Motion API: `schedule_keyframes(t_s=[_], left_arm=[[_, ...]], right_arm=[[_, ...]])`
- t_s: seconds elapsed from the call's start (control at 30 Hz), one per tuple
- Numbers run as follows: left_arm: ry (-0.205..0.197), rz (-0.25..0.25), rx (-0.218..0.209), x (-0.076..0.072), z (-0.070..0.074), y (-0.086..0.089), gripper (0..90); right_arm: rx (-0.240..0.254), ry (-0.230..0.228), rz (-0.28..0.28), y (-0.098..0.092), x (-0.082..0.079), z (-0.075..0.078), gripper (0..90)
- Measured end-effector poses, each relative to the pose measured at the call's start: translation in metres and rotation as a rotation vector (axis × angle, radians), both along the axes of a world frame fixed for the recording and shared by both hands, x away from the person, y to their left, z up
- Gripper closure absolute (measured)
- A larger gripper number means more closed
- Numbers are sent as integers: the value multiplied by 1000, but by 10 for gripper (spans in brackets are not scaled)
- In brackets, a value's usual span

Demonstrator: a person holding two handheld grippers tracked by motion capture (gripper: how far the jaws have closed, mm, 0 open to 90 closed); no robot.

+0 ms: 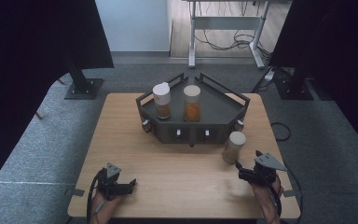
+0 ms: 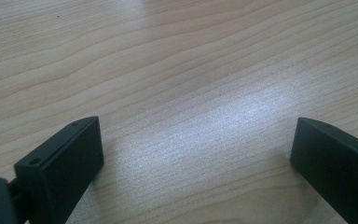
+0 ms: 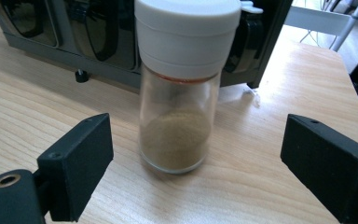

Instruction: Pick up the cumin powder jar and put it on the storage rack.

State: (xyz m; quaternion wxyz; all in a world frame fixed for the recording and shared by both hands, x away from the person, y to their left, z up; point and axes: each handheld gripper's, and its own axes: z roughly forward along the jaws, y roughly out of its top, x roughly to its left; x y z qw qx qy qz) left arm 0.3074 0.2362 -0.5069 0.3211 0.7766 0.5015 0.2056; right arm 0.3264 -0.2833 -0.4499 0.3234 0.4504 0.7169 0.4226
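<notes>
the right claw (image 3: 196, 154) gapes, jaws wide apart, the spice jar (image 3: 182, 88) upright just ahead; the dark rack (image 3: 98, 37) stands behind it. the left claw (image 2: 196, 154) gapes over bare table (image 2: 168, 70).

Grey carpet floor (image 1: 37, 135), black curtains (image 1: 32, 42) either side, white desk frame (image 1: 226, 21) over tangled cables (image 1: 223, 42).

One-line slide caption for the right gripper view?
Open right gripper faces an upright white-capped spice jar on the wooden table, with the dark rack behind.
</notes>
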Motion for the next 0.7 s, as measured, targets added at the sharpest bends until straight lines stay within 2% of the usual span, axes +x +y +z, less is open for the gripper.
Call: schedule_keyframes(t_s=[0.3,0.7], left_arm=[[0,0,0,0,0,0,22],[0,0,0,0,0,0,22]], right_arm=[[9,-18,26,7,7,3,87],[8,-31,31,14,18,4,93]])
